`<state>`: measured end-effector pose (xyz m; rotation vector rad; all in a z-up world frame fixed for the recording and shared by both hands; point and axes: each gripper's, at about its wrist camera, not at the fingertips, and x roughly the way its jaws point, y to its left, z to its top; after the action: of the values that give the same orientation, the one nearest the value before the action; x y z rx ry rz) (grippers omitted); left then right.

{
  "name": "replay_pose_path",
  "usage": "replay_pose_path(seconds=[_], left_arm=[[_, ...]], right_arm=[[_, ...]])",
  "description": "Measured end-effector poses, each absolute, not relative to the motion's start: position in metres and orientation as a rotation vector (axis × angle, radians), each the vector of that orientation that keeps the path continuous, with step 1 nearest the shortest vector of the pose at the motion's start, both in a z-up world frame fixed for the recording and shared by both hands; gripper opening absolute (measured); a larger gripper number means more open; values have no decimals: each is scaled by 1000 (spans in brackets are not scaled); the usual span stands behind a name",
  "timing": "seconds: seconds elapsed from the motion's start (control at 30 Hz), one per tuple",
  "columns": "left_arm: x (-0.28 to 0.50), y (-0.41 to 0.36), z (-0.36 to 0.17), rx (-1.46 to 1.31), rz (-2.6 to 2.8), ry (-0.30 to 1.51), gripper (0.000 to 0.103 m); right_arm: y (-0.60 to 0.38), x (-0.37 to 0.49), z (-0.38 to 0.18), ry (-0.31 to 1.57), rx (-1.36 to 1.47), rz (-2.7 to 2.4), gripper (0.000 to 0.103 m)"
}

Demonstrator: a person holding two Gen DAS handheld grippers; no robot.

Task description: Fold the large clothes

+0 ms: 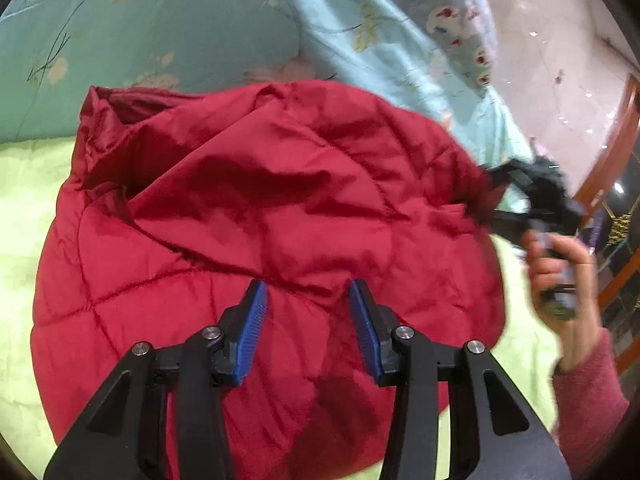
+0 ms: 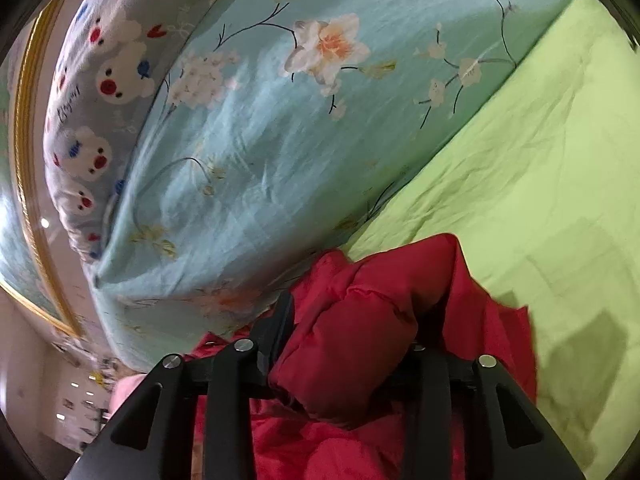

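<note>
The left claw (image 1: 308,292) hovers, jaws apart, over the red jacket (image 1: 248,216) on the bed (image 1: 24,208); the right claw (image 2: 352,320) is loosened around a fold. Mid-fold; next, flatten it.

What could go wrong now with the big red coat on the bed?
1. A puffy fold of the red coat sits bunched between the right gripper fingers, so it might snag and get dragged when that hand pulls away.
2. The left gripper is open above the coat and grips nothing, so a tug from the right side could pull the pile out of shape.
3. The coat lies near the edge of the green sheet, so it may slip off.
</note>
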<state>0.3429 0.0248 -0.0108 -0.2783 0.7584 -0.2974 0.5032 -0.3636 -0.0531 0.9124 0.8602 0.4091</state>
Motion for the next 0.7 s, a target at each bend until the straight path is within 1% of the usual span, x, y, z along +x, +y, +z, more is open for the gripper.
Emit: replay_pose_path(seconds=[0.03, 0.1, 0.17, 0.3, 0.43, 0.57, 0.63, 0.7], left_arm=[[347, 26, -15, -279, -283, 766, 41], [354, 28, -24, -295, -267, 781, 41], [355, 29, -25, -309, -265, 778, 41], [342, 31, -12, -359, -295, 750, 41], [322, 17, 1, -344, -364, 720, 41], [320, -14, -4, -256, -435, 768, 42], [330, -19, -14, -204, -388, 789, 42], [350, -11, -24, -217, -348, 812, 42]], right_arm=[[-366, 501, -50, 852, 935, 432, 50], [-370, 494, -42, 831, 947, 459, 53], [-381, 485, -29, 806, 920, 459, 53], [-378, 466, -5, 766, 771, 449, 53], [-333, 441, 4, 740, 535, 536, 53], [-267, 408, -13, 743, 236, 630, 52], [-239, 403, -30, 786, 137, 662, 48], [-223, 409, -47, 835, 78, 651, 48]])
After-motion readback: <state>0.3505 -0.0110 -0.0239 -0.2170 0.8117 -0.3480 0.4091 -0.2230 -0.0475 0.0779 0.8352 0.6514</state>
